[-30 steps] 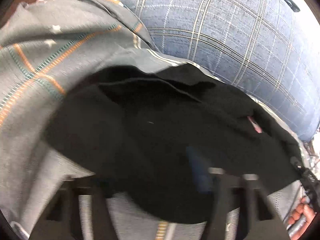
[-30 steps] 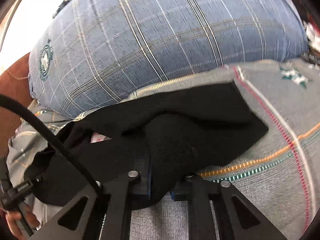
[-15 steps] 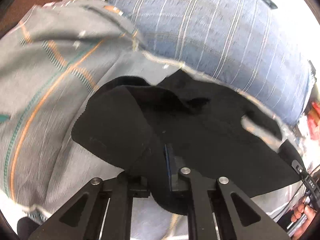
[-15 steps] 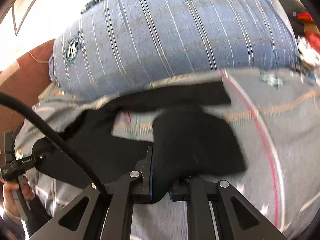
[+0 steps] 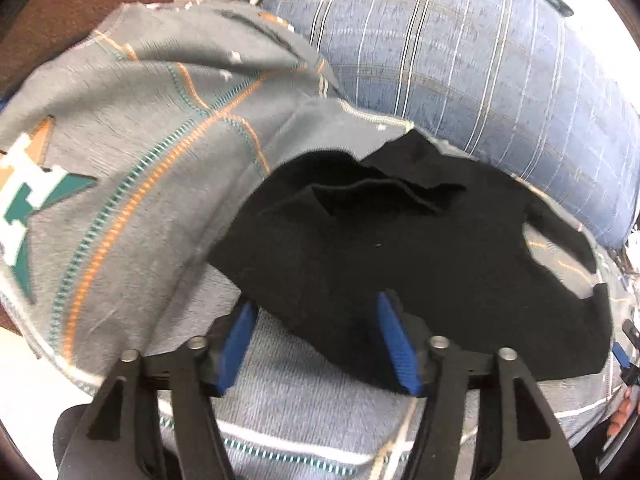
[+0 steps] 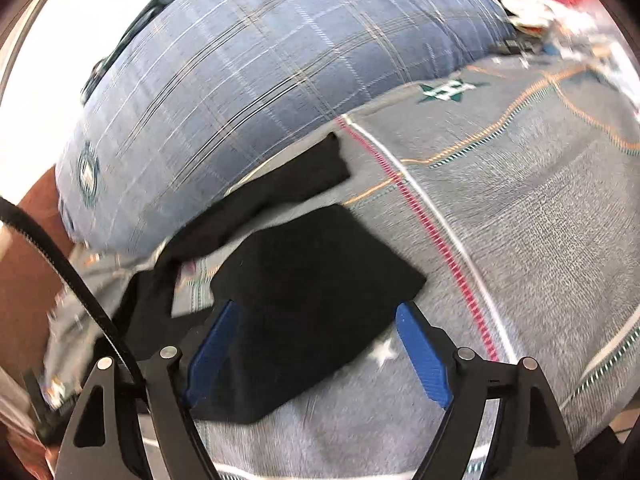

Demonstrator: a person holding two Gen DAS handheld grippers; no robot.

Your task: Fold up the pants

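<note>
The black pants (image 5: 420,256) lie crumpled on a grey patterned bedspread (image 5: 132,152). In the left wrist view my left gripper (image 5: 316,320) is open, its blue pads on either side of the near edge of the cloth, which lies loose between them. In the right wrist view the pants (image 6: 304,296) show a folded-over flap with a second strip behind it. My right gripper (image 6: 316,320) is open too, with the flap's near edge resting between its pads.
A large blue plaid pillow (image 5: 480,64) lies right behind the pants; it also shows in the right wrist view (image 6: 260,80). Brown headboard (image 5: 80,4) at far left. Clutter (image 6: 560,4) at the far right. A black cable (image 6: 60,264) crosses the left side.
Both grippers were shut on the pants' edge half a second ago; both have now opened and let the cloth drop onto the bedspread, folded toward me.
</note>
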